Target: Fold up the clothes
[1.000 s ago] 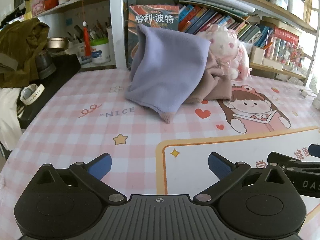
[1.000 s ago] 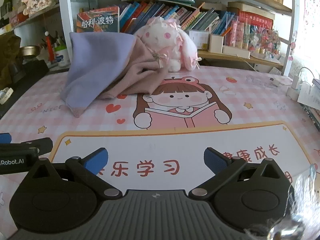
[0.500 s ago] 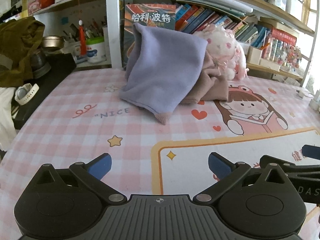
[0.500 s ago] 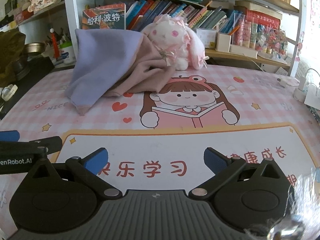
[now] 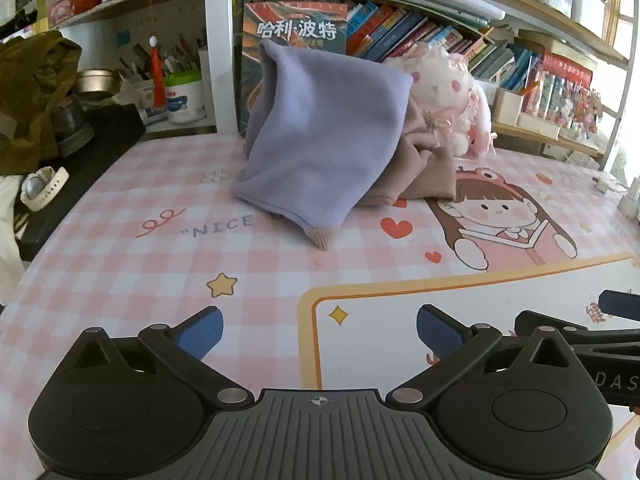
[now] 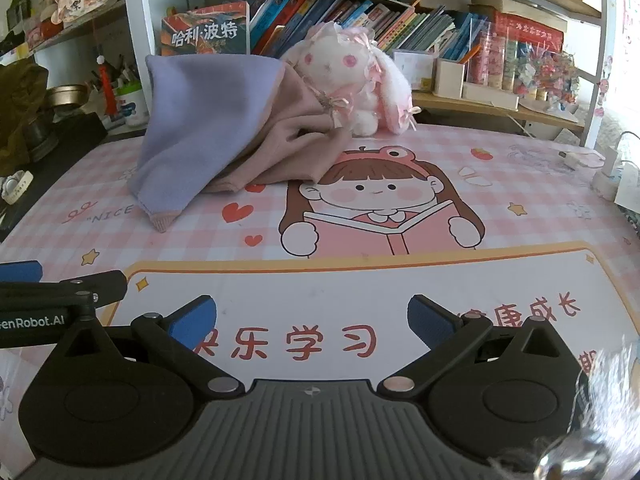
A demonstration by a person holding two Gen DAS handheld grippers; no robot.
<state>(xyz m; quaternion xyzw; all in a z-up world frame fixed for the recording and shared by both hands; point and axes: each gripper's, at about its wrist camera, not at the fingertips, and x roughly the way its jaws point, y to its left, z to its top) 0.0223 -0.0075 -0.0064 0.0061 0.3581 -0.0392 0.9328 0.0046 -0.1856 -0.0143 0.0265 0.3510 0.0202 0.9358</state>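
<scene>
Since the earlier frames both grippers have eased forward over the desk, so the heap of clothes looms a little larger in each view while it lies as it did. From the left wrist view, the left gripper (image 5: 319, 330) hangs low over the near part of the desk (image 5: 120, 264) with its jaws spread wide and nothing between them; the lavender garment (image 5: 324, 140) sits dead ahead toward the far edge, draped in a tent over a pink garment (image 5: 420, 168), its pink-cuffed corner (image 5: 320, 238) pointing back at the jaws. That drooping corner is the nearest piece of cloth, and the heap runs from it up and rightward toward the plush rabbit (image 5: 444, 92). This view also shows the right gripper's finger at the right border and, at the desk's left edge, an olive jacket (image 5: 32, 92) and a white watch (image 5: 42, 188). From the right wrist view, the right gripper (image 6: 312, 322) likewise stands with jaws spread and empty, but the clothes lie ahead and well to its left, so the left gripper looks the nearer one to the cuffed corner, while the pink folds beside the rabbit face the right. Only this view shows how far the pink cloth spreads to the right and the cables at the desk's right edge. The clothes lie heaped, not flat or squared, so by the look of it folding remains to be done.
</scene>
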